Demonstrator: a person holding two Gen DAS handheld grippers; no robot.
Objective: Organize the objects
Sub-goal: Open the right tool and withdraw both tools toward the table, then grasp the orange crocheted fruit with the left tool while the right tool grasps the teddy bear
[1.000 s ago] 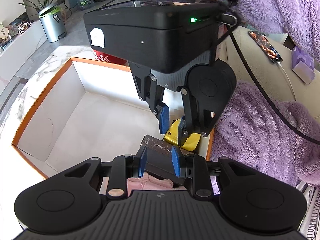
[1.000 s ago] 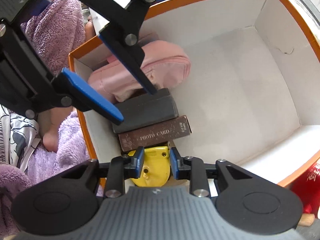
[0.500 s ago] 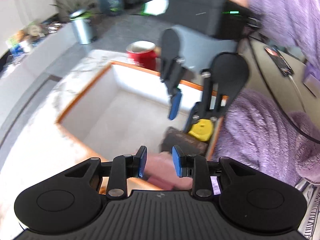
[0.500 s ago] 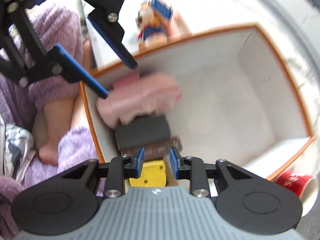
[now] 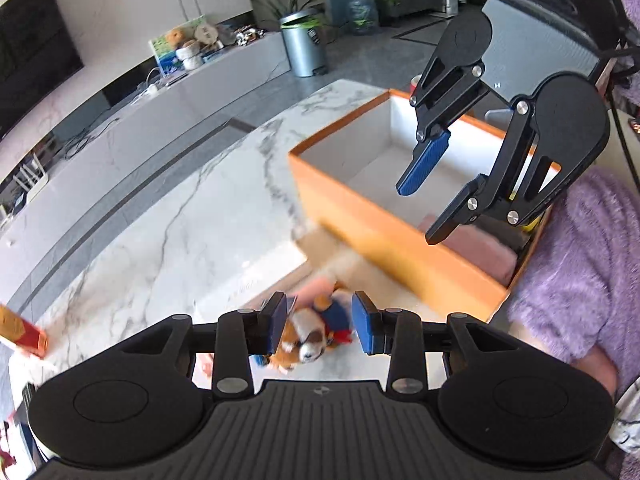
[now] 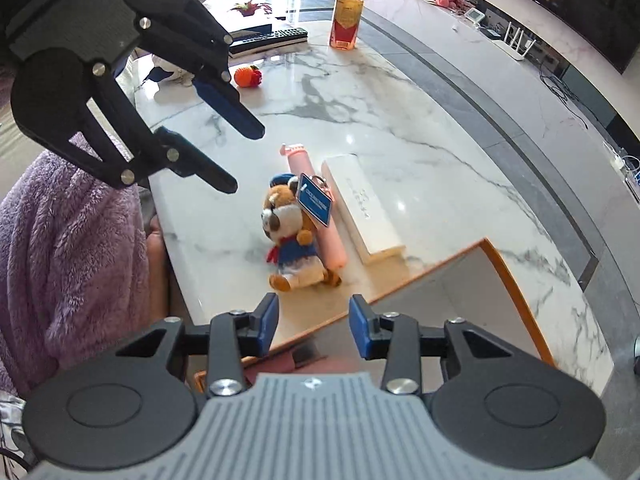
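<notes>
Spanning both views, a white marble table carries every item. Next in size, an orange-edged box with white inner walls lies beyond the left gripper and directly below the right gripper; its near rim crosses just under the right fingertips. Inside the box, a pink pouch lies at the corner nearest the person's purple fleece sleeve.

A flat white case lies ahead of the right gripper, just outside the box. Touching its left side is a pink tube with a blue tag across it. A plush bear in a blue outfit lies against the tube, forward of the right gripper; in the left wrist view the bear sits below and between the left fingers, blurred.

Farther ahead of the right gripper stand 1 amber bottle, a remote control and a small orange knitted toy.

Both grippers show 2 blue pads parted, jaws opening, nothing between them. The left gripper hovers above the bear without contact.
</notes>
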